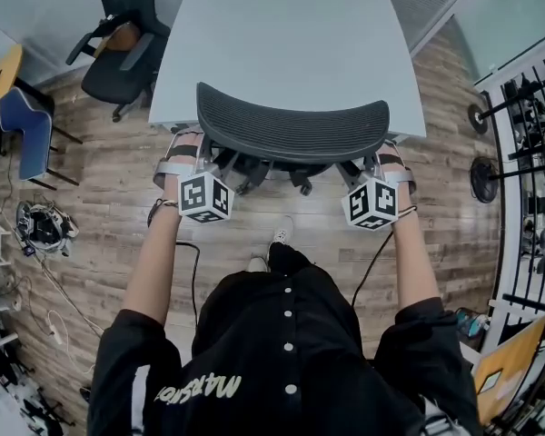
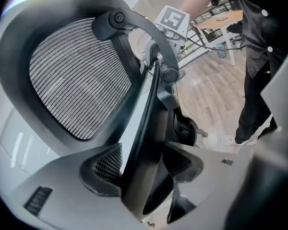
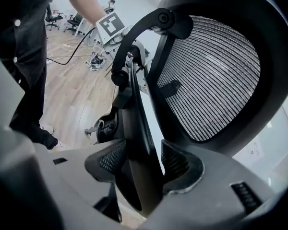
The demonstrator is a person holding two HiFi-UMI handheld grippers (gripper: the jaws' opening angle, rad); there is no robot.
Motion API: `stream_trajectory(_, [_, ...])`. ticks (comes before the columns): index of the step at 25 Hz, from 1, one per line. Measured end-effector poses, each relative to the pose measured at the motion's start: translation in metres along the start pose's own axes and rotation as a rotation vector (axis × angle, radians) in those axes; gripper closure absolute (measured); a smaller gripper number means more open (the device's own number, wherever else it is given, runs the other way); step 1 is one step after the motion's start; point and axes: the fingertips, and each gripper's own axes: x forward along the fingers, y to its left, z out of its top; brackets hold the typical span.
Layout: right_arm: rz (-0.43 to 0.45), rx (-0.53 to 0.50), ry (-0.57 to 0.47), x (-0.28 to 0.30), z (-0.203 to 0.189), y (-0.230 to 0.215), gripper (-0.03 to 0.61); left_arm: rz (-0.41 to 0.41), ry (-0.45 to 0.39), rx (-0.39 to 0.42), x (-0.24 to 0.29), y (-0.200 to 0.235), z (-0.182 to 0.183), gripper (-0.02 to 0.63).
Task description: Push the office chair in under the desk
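Office chair point(image 1: 291, 130) stands at the near edge of the white desk point(image 1: 282, 34), its curved mesh back overlapping that edge from above – the seat is hidden below it. The left gripper point(image 2: 144, 169) is clamped on the dark frame at the left side of the chair's back, with a pad against each face. The right gripper point(image 3: 139, 164) grips the frame on the right side in the same way. A second black chair point(image 1: 123, 44) stands off the desk's far left corner – well apart.
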Motion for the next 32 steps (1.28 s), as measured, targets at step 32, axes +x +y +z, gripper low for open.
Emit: stream_trajectory(32, [-0.006, -0.014, -0.012, 0.028, -0.009, -0.028, 0.334, 0.003, -0.002, 0.002, 0.031, 0.022, -0.003, 0.337])
